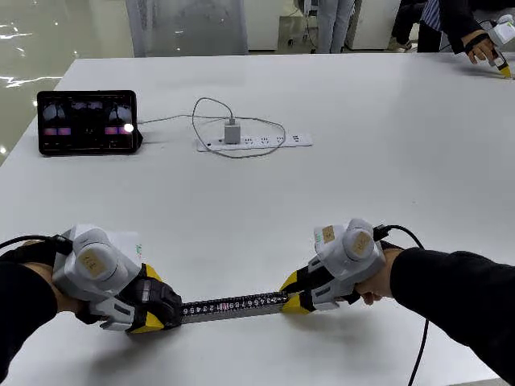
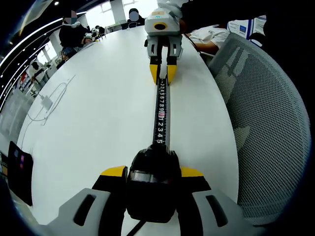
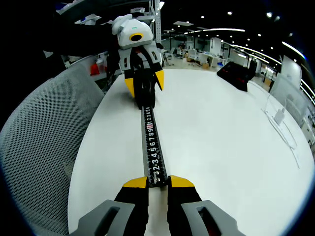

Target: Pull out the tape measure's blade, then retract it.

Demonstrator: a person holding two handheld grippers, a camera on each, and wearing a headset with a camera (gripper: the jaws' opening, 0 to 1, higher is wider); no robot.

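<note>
Near the worktop's (image 1: 322,177) near edge, the left gripper (image 1: 157,301) clamps the black tape measure (image 2: 151,184). The right gripper (image 1: 290,293) pinches the tip of its blade (image 1: 233,305), which stretches between them.

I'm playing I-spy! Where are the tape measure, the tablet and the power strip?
tape measure (image 2: 150,184), left gripper view, on its black case.
tablet (image 1: 87,122), head view, middle of its screen.
power strip (image 1: 273,140), head view, on its white top.
</note>
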